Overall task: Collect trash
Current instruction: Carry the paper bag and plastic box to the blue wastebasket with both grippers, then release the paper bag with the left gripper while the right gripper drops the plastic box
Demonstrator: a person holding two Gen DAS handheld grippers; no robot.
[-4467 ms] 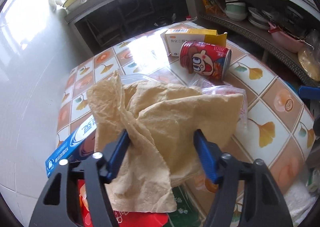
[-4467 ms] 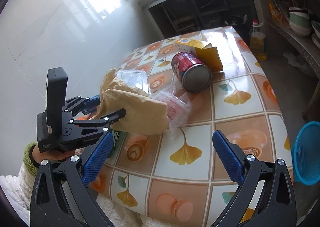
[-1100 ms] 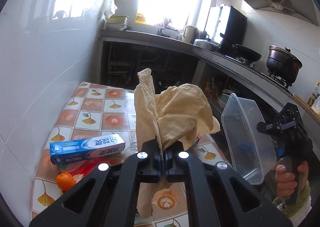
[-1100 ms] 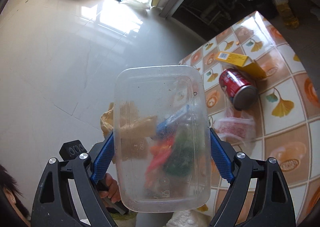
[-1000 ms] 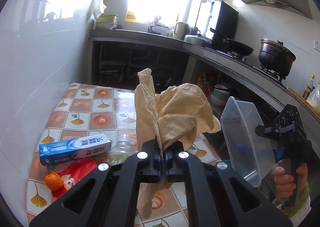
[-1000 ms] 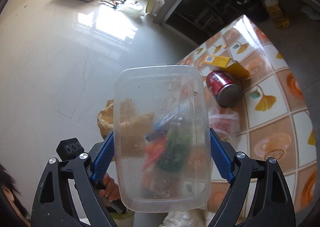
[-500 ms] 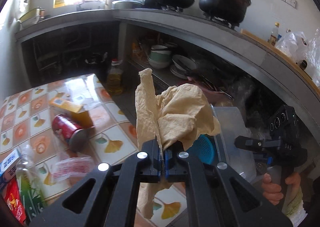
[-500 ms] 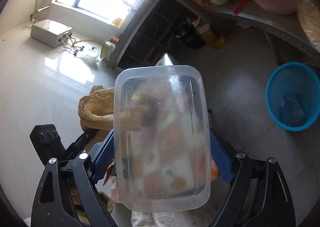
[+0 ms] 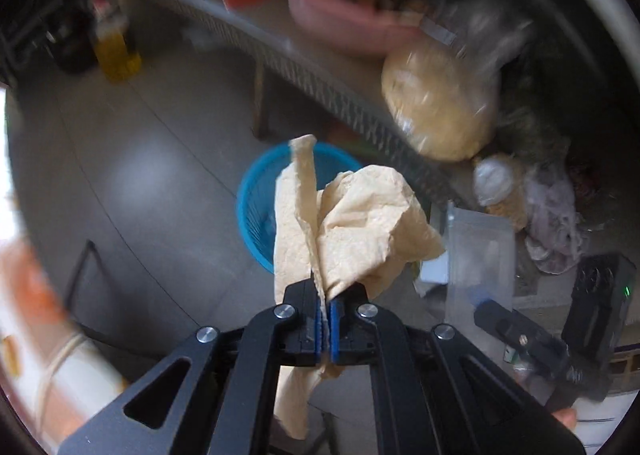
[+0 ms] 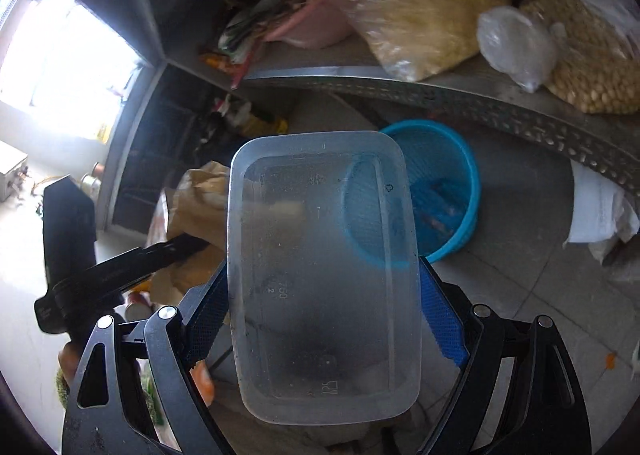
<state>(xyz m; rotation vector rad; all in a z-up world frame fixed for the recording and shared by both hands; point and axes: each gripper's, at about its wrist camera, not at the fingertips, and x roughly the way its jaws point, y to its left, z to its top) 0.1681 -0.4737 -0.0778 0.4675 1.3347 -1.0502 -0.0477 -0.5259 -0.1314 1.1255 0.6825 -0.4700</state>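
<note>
**Two loads carried toward the bin**

Clamped hard on a fold of paper (image 9: 352, 223) in the left hand-held gripper (image 9: 325, 325), pads nearly touching, sheet pinched thin between them so the crumpled bulk stands up ahead of the fingers and a tail droops below. Tan, creased, soft, light enough to need only an edge grip. Spread wide in the right hand-held gripper (image 10: 322, 319), blue pads pressing the long sides of a tub (image 10: 322, 279): clear, rigid plastic, rectangular with rounded corners, faintly scuffed, seemingly empty. Both aimed downward at the bin (image 10: 448, 191), a round blue mesh basket on the grey floor below a metal shelf (image 10: 460, 89), some scraps already inside. Neither item over the rim yet, by the look of it.
</note>
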